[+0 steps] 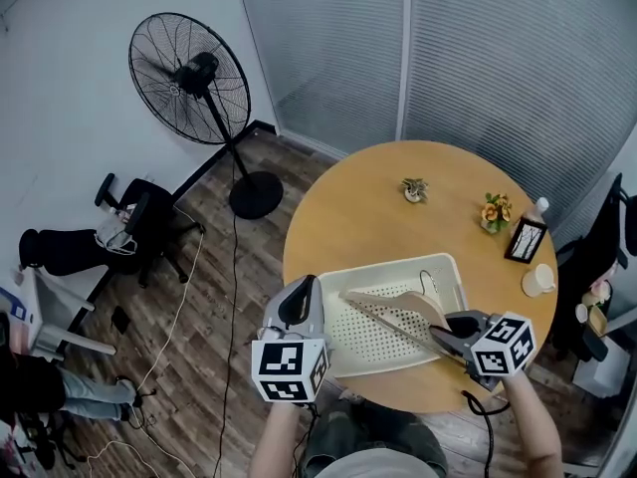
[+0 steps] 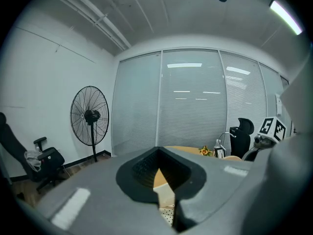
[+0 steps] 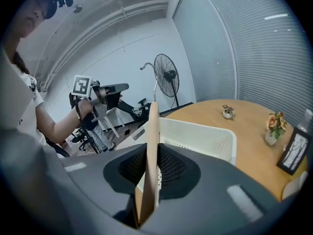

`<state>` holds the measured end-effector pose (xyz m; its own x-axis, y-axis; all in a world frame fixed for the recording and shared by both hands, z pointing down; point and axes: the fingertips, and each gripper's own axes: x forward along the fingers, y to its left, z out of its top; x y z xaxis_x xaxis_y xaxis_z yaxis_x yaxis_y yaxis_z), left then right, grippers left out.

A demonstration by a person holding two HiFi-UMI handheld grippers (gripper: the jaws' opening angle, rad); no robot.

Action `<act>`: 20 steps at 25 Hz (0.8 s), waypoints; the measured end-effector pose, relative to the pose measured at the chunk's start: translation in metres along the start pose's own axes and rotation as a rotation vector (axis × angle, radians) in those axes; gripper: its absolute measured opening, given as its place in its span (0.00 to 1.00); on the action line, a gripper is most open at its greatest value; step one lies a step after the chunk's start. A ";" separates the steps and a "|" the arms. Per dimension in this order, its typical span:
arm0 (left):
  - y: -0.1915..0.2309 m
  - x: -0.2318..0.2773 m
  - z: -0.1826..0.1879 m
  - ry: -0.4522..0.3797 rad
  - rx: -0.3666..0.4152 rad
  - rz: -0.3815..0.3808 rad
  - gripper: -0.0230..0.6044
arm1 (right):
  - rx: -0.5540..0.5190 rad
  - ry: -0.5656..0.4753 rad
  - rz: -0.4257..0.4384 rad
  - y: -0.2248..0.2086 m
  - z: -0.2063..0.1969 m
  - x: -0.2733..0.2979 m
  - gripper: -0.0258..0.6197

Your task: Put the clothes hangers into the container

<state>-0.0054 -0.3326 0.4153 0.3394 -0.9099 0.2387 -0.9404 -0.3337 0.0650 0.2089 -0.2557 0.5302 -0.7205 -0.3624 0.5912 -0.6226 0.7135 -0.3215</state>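
Wooden clothes hanger (image 1: 403, 298) low over the white perforated container (image 1: 383, 269), near end clamped in the right tongs (image 1: 445, 335). Long axis slanting in the head view from those tongs at the lower right up to the container's far left corner. Metal hook (image 1: 428, 282) on the far side, pointing away from the person. Flat wood edge-on and upright in the right gripper view, running straight ahead toward the container. No telling whether the far end touches the container floor.

Right tongs clenched on the wood, pads pressing both flat faces, tilted downward over the container's near right corner. Left tongs (image 1: 302, 289) at the container's left wall, pads drawn together, nothing gripped, pointing about level across the counter (image 1: 378, 207).

Container close to the near edge of the round wooden counter. Farther back, well apart from it: small potted plant (image 1: 414, 189), flowers (image 1: 495, 212), bottle (image 1: 538, 207), picture frame (image 1: 525, 239), white cup (image 1: 538, 280) by the right edge.

Beyond, on the plank floor, black standing fan (image 1: 189, 78) and office chair (image 1: 139, 222)
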 end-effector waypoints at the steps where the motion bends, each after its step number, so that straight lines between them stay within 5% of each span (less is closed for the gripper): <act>1: 0.000 0.000 0.000 0.001 0.001 0.003 0.04 | -0.001 0.013 0.005 -0.001 -0.002 0.003 0.17; 20: 0.006 0.009 -0.010 0.029 -0.009 0.026 0.04 | 0.068 0.163 0.042 -0.030 -0.019 0.050 0.17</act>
<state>-0.0084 -0.3409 0.4275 0.3144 -0.9106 0.2682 -0.9490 -0.3078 0.0674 0.1977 -0.2838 0.5835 -0.6909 -0.2275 0.6862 -0.6163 0.6814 -0.3947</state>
